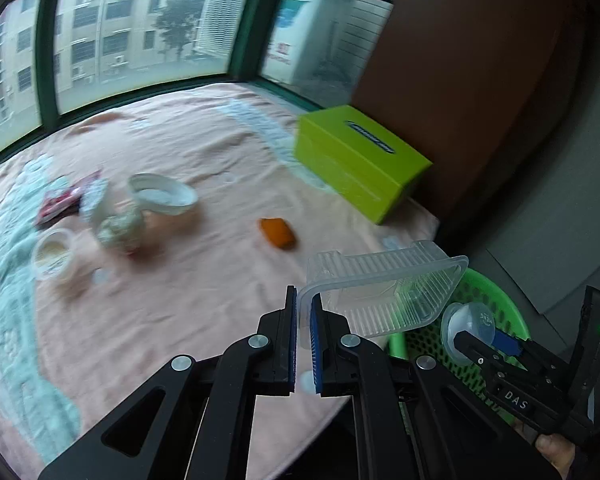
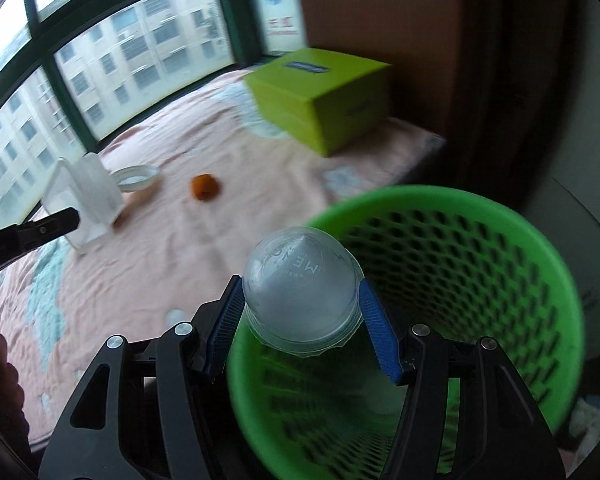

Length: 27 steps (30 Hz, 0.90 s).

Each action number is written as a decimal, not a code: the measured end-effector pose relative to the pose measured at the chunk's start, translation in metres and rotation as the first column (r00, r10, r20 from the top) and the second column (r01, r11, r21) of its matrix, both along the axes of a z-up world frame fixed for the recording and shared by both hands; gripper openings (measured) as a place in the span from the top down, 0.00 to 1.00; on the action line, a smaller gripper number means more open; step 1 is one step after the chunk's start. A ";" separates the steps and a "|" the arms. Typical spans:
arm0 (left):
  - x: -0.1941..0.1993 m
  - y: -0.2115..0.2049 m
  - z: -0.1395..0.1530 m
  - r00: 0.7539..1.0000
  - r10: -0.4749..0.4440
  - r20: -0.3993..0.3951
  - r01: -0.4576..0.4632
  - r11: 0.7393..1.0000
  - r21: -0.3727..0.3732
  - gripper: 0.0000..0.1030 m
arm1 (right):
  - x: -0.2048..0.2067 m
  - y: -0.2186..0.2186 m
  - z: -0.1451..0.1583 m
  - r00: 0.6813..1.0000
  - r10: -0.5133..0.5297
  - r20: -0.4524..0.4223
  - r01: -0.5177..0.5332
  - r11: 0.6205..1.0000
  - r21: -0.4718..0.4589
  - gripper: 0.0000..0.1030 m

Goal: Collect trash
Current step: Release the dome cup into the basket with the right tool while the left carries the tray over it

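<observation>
Both hands bringing trash to the bin
Left gripper (image 1: 304, 320) pinches a tray (image 1: 384, 292) rim beside the bin (image 2: 500, 216); right gripper (image 2: 300, 312) clasps a cup (image 2: 300, 296) above it, ready to drop.

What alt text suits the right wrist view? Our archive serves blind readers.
The right hand-held gripper grips a clear domed plastic lid above a green mesh wastebasket. Behind lie a pink bedspread, a small orange object and a lime-green box.
</observation>
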<state>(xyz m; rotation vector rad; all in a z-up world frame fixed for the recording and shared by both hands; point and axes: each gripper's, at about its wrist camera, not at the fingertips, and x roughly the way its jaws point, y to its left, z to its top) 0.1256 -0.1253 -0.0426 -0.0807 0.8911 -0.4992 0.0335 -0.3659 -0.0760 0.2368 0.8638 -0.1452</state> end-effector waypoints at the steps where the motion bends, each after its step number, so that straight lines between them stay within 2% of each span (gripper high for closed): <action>1: -0.002 -0.006 0.001 1.000 -0.012 0.001 0.012 1.000 0.000 0.94 | -0.005 -0.008 0.000 1.000 -0.021 -0.001 0.021 1.000 -0.004 0.43; 12: -0.016 -0.067 0.001 0.990 -0.142 -0.002 0.142 0.990 0.016 0.94 | -0.033 -0.068 -0.005 0.983 -0.181 -0.007 0.181 0.983 -0.020 0.42; 16: -0.019 -0.084 -0.002 0.985 -0.175 -0.009 0.175 0.984 0.026 0.94 | -0.039 -0.079 -0.006 0.977 -0.211 0.002 0.211 0.977 -0.020 0.34; 27: -0.026 -0.132 -0.019 0.966 -0.254 -0.048 0.257 0.964 0.071 0.94 | -0.059 -0.100 0.004 0.963 -0.265 0.043 0.266 0.964 -0.008 0.33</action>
